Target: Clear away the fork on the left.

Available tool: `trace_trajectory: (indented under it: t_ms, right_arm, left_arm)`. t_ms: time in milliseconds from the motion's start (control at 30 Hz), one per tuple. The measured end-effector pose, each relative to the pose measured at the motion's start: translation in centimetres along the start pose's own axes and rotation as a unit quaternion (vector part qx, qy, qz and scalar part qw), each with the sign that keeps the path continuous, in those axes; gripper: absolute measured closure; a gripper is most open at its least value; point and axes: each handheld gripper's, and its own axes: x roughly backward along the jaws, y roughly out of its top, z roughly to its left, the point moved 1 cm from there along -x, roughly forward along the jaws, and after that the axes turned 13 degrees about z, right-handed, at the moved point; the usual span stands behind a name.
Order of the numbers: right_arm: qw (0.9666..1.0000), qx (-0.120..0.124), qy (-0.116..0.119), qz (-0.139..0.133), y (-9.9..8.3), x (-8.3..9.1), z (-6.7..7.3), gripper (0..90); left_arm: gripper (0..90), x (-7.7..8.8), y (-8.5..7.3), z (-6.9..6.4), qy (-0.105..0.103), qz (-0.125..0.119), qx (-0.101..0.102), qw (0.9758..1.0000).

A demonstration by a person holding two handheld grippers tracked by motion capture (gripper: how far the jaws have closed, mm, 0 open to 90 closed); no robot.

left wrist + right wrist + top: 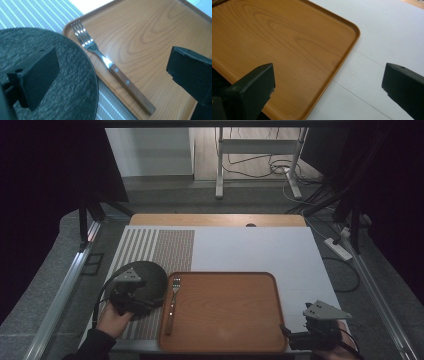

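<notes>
Fork [173, 301] lies flat along the 9 o'clock edge of wooden tray [235, 340], tines toward 12, wood handle with two rivets toward 6. No brand or writing readable on it. Dark round plate [150, 272] sits on striped placemat [165, 245] just beside the tray's 9 o'clock rim. Left gripper [131, 297] hovers over the plate's 6 o'clock part, jaws spread wide, holding nothing; in its own view the fork [110, 65] lies between them. Right gripper [312, 332] at the tray's 4 o'clock corner, jaws spread apart, empty, over tray edge and white table [250, 250].
</notes>
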Motion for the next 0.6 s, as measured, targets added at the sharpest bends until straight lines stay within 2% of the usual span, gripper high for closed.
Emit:
trace_trajectory:
  t_ms: [133, 600]
  right_arm:
    - [1.0, 0.0, 0.001, 0.0, 0.0, 0.0, 0.0, 0.0]
    - [1.0, -0.002, 0.0, 0.0, 0.0, 0.0, 0.0, 0.0]
  left_arm:
    - [0.0, 0.4, -0.9, -0.1, 0.002, 0.003, 0.007, 1.0]
    - [0.0, 2.3, -3.7, -0.3, 0.008, -0.009, 0.034, 0.9994]
